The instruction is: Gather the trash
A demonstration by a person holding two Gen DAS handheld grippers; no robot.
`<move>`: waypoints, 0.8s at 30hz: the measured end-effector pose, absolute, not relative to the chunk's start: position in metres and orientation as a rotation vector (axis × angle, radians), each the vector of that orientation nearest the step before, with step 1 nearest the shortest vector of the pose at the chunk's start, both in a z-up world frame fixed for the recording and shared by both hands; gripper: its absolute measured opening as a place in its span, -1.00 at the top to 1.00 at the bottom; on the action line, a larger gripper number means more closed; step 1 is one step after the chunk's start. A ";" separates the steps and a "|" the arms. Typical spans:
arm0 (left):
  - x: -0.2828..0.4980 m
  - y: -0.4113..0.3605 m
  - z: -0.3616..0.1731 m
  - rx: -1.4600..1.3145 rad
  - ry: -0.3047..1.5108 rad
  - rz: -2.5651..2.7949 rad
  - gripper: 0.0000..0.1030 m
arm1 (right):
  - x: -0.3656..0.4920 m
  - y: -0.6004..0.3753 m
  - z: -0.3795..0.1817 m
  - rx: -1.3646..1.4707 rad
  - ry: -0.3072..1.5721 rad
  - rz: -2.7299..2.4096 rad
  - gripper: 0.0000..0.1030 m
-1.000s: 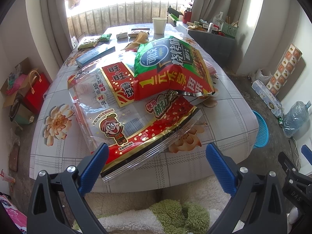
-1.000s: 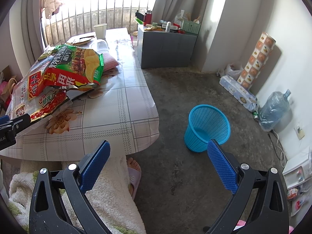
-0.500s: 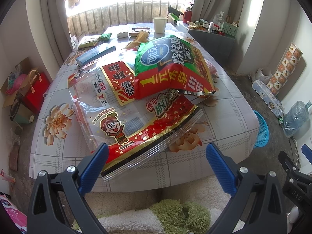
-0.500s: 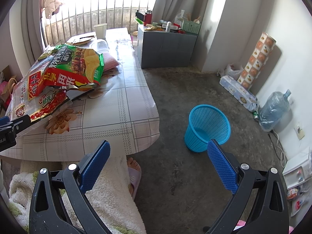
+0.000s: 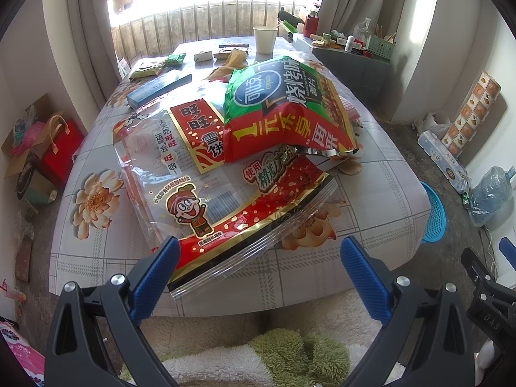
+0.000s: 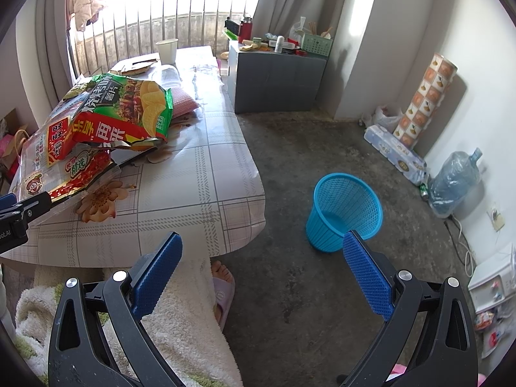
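Note:
A large clear and red snack bag (image 5: 206,190) lies flat on the table (image 5: 380,193), its near edge by the table's front. A green and red chip bag (image 5: 283,109) lies on top of it; both also show in the right wrist view, the chip bag (image 6: 129,113) at left. My left gripper (image 5: 258,258) is open, just short of the snack bag's near edge. My right gripper (image 6: 261,258) is open and empty, off the table's right corner. A blue mesh bin (image 6: 343,211) stands on the floor to the right.
Farther back on the table are a white paper cup (image 5: 265,39), a blue box (image 5: 158,86) and small wrappers (image 5: 154,67). A grey cabinet (image 6: 274,74) stands behind. A water jug (image 6: 454,180) and rolls lie by the right wall. My leg in white fleece (image 6: 180,316) is below.

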State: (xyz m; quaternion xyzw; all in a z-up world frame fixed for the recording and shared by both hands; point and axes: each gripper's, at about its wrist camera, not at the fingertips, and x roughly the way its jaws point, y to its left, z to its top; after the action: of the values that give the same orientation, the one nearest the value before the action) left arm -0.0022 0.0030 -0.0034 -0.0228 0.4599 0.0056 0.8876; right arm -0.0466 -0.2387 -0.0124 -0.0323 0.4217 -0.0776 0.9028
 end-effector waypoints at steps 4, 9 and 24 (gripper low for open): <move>-0.004 0.004 -0.005 -0.047 0.957 0.012 -0.89 | -0.046 -0.238 -0.011 -0.070 0.869 -0.161 -0.86; -0.006 0.005 -0.007 -0.048 0.955 0.014 -0.89 | -0.045 -0.236 -0.011 -0.078 0.865 -0.159 -0.86; -0.003 0.018 -0.005 -0.059 0.953 0.035 -0.89 | -0.040 -0.236 -0.009 -0.069 0.854 -0.150 -0.86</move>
State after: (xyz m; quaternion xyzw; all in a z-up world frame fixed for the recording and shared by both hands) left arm -0.0026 0.0182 -0.0053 -0.0282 0.4586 0.0170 0.8880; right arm -0.0399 -0.2357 -0.0086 -0.0333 0.4136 -0.0727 0.9069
